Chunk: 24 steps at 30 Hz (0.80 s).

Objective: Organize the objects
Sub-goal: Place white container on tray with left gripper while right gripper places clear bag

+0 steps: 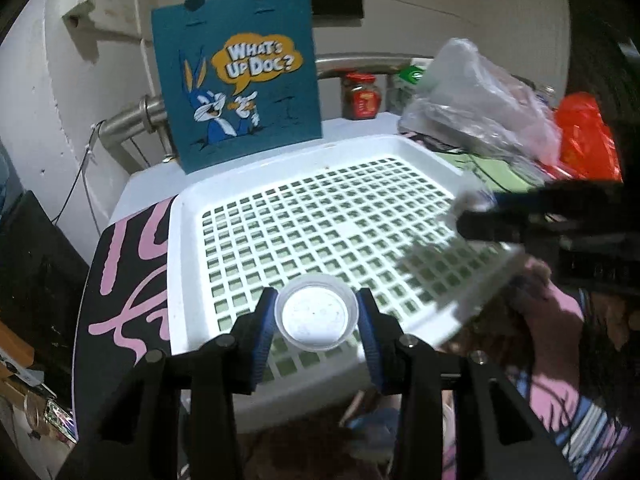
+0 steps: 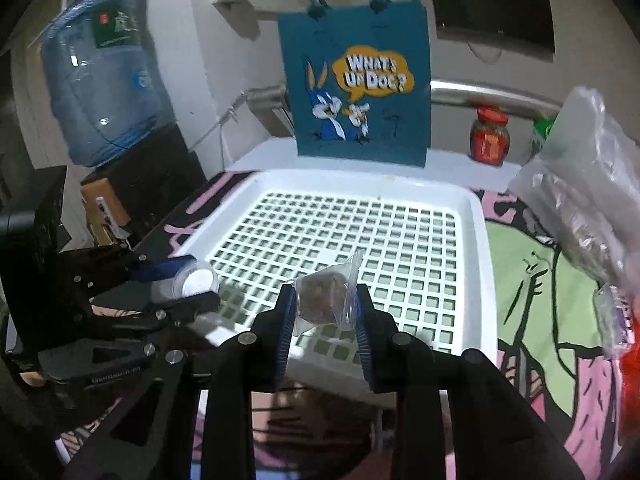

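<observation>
Left gripper [image 1: 317,314] is clamped on a small clear cup [image 1: 316,312], poised above the near edge of the white tray [image 1: 188,240]. Right gripper [image 2: 322,308] pinches a clear bag [image 2: 326,298] with a brown lump inside, also over the tray's near edge. Behind the tray stands a teal tote [image 2: 356,84], a red-lidded jar [image 2: 489,136] beside it.

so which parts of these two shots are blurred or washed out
Left wrist view: the right hand-held gripper at the right edge is motion-smeared, and so is the clear plastic bag; the small clear cup is sharp but its white lid is glared. Right wrist view: the white tray rim is blown out, corners dark, and the straight edges bow from fisheye.
</observation>
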{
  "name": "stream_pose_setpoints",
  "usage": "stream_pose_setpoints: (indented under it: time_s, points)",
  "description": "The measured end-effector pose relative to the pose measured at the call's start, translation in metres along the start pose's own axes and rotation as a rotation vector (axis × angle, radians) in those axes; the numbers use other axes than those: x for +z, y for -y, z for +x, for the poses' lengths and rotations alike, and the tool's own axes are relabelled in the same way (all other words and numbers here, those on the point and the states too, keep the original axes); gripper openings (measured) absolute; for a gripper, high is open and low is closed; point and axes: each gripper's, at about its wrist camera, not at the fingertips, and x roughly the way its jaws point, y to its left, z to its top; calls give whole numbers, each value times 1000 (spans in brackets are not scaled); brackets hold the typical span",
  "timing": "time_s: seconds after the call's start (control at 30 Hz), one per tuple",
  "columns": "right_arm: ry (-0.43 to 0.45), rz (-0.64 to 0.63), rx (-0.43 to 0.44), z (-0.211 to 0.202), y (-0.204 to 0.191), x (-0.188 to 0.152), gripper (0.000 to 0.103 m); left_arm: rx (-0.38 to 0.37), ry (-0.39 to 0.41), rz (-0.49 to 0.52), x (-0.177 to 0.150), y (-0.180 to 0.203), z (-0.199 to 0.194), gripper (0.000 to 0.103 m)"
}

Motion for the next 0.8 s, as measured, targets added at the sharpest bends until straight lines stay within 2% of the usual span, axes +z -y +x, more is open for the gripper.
stream_pose_setpoints:
  time_s: [0.27,0.47,0.63,0.73,0.77,0.8]
  points:
    - [-74,35,-18,37,17,-4,28,10,-25,-64,2,-12,24,39]
    - [-107,64,-34,50,26,-8,28,9,-82,-91,-2,-15,44,39]
    - [-110,68,-33,52,28,-7,29,10,-78,-108,-3,-17,45,40]
    - [-109,66,-40,54,27,-7,42,8,-78,-118,-3,-19,44,41]
    - [-110,73,-38,54,27,-8,48,-2,-84,-124,-3,-19,44,45]
    - [-104,76,-36,54,27,-8,50,-18,-83,-129,-2,-19,43,49]
